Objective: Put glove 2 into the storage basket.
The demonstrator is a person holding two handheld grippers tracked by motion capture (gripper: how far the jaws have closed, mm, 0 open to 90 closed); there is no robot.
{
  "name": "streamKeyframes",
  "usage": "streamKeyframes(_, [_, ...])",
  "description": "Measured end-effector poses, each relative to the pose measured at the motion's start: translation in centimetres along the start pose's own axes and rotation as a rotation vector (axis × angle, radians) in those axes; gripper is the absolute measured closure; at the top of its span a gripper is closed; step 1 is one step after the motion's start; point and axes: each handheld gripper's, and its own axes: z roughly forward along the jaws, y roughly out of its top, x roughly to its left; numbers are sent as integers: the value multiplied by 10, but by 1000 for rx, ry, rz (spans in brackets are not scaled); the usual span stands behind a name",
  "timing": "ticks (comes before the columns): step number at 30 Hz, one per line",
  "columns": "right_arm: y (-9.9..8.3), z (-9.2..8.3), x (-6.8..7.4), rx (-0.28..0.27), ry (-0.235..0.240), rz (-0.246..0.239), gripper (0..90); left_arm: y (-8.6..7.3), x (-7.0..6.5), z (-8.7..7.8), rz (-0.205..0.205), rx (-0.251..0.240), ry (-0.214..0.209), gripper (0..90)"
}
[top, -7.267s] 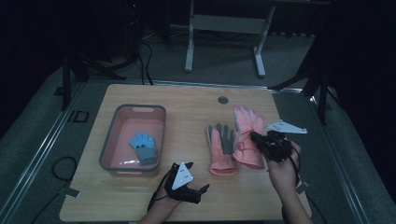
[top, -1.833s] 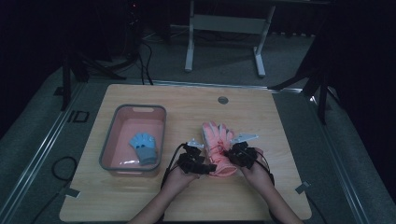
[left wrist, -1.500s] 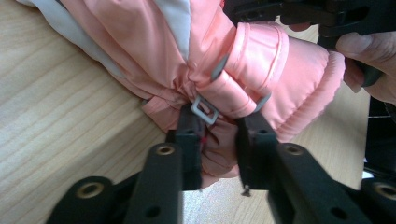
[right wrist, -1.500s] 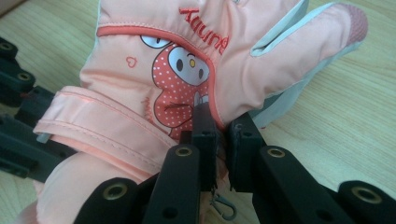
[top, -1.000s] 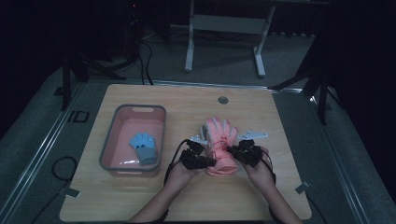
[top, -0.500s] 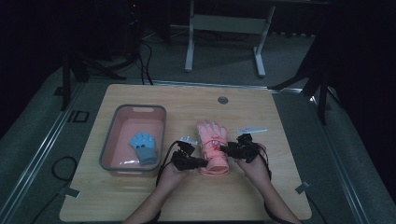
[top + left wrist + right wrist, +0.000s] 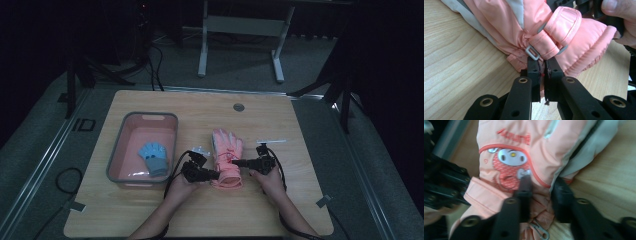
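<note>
Between left gripper [image 7: 541, 72] fingers: pink glove [image 7: 564, 42] cuff hem, pinched tight. Right gripper [image 7: 541, 188] fingers part-open, closing, straddling opposite cuff edge. Padded fabric: soft, light, floppy; hem grips best.

L gripper [image 7: 542, 65] jaws pinched shut on edge of pink glove [image 7: 529, 32] near wrist strap w/ buckle [image 7: 533, 52]; glove lies on wooden table [image 7: 459, 75].
</note>
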Motion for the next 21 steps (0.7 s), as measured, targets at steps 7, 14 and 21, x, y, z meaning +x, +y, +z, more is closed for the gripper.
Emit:
streamKeyframes(7, [2, -3, 27, -17, -152, -129, 810, -2, -2, -5, 5, -31, -13, 859])
streamKeyframes(14, [9, -15, 41, -64, -165, -164, 813, 8, -9, -17, 22, -50, -12, 859])
streamKeyframes(21, [19, -29, 57, -100, -163, -198, 812, 22, -18, -37, 72, -65, 0, 857])
